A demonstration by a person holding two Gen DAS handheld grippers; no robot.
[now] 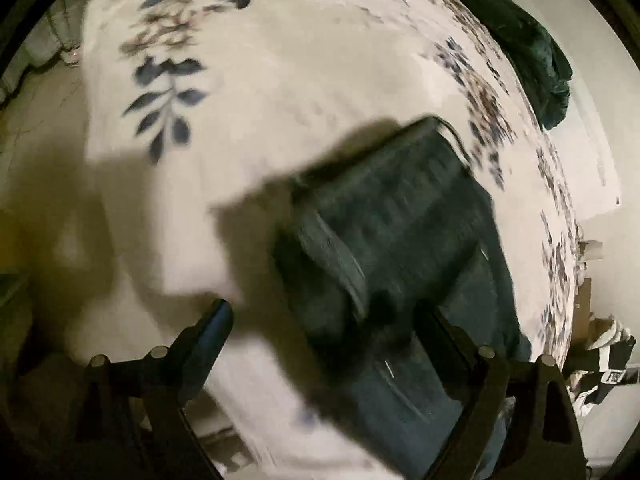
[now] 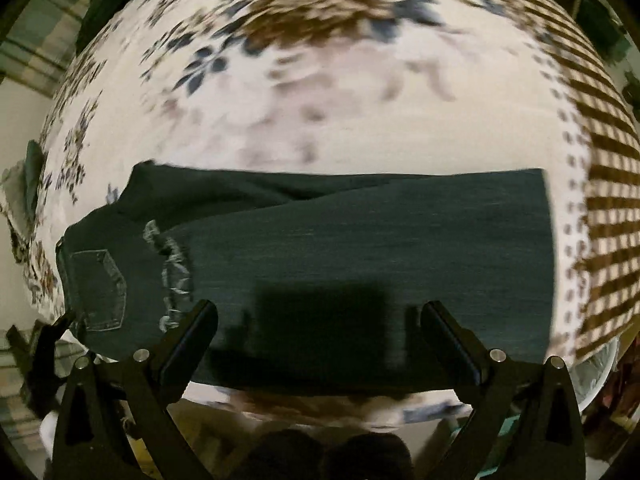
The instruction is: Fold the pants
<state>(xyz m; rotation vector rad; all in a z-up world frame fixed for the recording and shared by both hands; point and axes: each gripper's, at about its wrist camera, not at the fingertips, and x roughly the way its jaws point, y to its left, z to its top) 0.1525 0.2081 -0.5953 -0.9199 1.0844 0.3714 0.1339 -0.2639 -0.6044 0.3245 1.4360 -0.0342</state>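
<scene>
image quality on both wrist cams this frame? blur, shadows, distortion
Left wrist view: heavy motion smear on the dark pants and the floral bedspread, a big soft shadow at lower left, strong fisheye bulge. Right wrist view: pants sharper, their back pocket stitching readable; bedspread print streaked; a blocky shadow lies between the open right gripper fingers.

We see dark blue-green denim pants [image 2: 360, 240] with pale frayed patches, spread on a cream bedspread [image 2: 360, 120] printed with navy leaves and brown blossoms, brown stripes along one border. Our two black tongs [image 2: 318, 320] frame the view; a dark green cloth [image 1: 528, 52] lies beyond.
</scene>
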